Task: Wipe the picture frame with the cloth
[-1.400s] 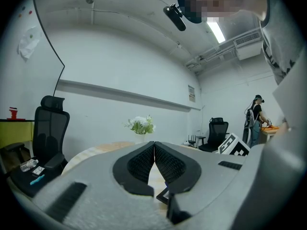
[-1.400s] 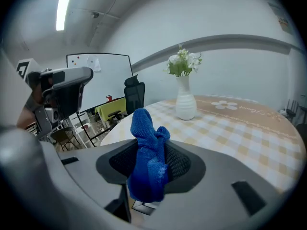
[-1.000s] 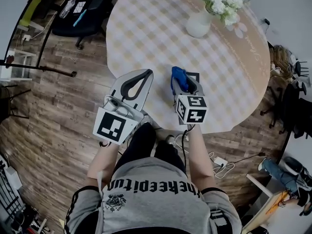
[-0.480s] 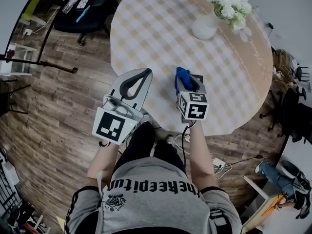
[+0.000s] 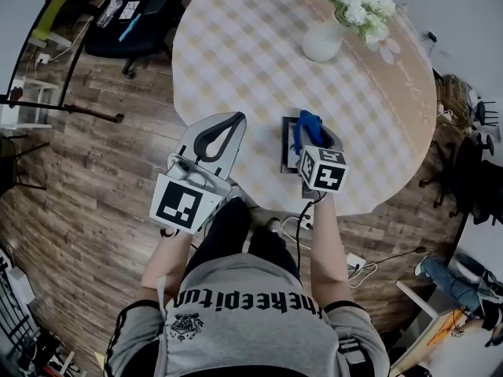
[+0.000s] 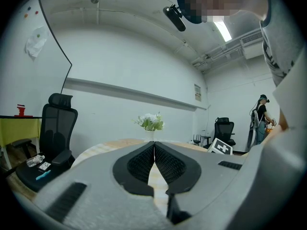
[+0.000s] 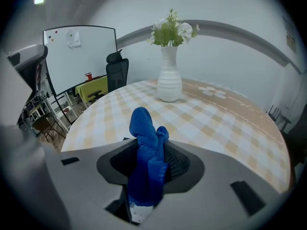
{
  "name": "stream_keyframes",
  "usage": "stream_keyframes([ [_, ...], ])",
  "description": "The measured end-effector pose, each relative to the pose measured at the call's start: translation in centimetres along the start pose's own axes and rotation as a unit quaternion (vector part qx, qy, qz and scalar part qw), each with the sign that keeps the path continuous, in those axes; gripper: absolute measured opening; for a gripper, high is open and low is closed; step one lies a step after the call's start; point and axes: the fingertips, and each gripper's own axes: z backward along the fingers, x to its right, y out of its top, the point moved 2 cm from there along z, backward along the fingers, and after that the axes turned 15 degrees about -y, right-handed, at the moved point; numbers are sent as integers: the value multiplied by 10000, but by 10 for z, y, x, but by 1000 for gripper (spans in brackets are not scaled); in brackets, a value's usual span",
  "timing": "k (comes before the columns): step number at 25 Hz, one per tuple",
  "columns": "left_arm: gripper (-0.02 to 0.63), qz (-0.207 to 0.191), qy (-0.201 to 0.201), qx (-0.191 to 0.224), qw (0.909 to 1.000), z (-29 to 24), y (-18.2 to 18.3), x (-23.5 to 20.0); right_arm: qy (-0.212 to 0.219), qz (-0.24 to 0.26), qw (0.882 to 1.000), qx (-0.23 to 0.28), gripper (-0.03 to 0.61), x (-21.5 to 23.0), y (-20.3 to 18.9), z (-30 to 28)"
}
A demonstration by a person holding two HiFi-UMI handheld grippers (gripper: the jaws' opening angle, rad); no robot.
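Over the picture frame (image 5: 285, 148), right gripper (image 5: 312, 130) clamped on the blue cloth (image 7: 145, 166); left of the frame, left gripper (image 6: 154, 146), jaws together, empty.

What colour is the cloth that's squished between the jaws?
The soft cloth is bright blue all over. The right gripper view shows it best.

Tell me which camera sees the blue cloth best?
The right gripper view: the cloth fills the middle, pinched in the right tool. The head view shows a small blue bit over the picture frame. The left gripper view shows none of it.
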Motion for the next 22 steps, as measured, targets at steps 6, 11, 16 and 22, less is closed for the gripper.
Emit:
stream_keyframes([
  [6,17,-15,-39,-8,10000,-4,0,7,-84,-259,9996,-60,147,25,-4,3],
  [11,17,-20,-21,1,10000,-5,2,12,-192,-207,9996,-44,147,37,-3,6],
  [16,17,-43,-27,0,10000,-9,3,19,-144,-200,9997,-47,147,41,-7,6],
  [22,17,-49,-48,16,10000,-6,3,23,-43,-214,9997,-75,147,35,-14,14],
])
